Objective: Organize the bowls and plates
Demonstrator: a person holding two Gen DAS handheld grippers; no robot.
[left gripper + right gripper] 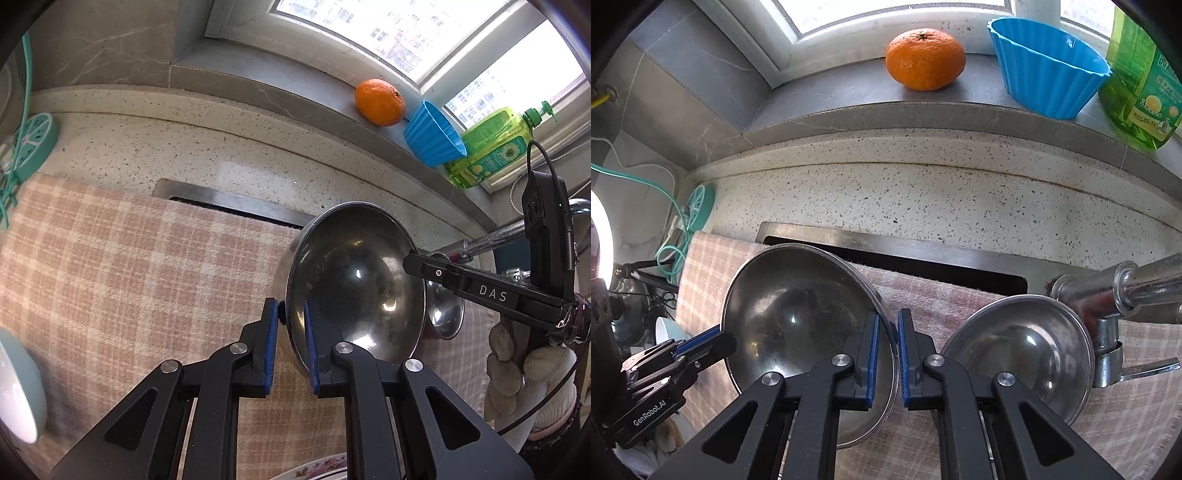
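- Your left black two-finger gripper with blue pads (291, 343) points steeply down, its jaws nearly together, pinching the thin rim of the large tilted stainless steel bowl (354, 284).
- Your right black two-finger gripper with blue pads (887, 354) also points steeply down, clamped on the opposite rim.
- Your right hand in a white knitted glove (524, 380) grips its handle.

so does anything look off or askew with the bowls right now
The larger steel bowl is tipped up on edge instead of sitting flat on the checked cloth, its rim pinched by both the left tongs and the right tongs. The smaller steel bowl beside it also leans. Nothing spilled or damaged.
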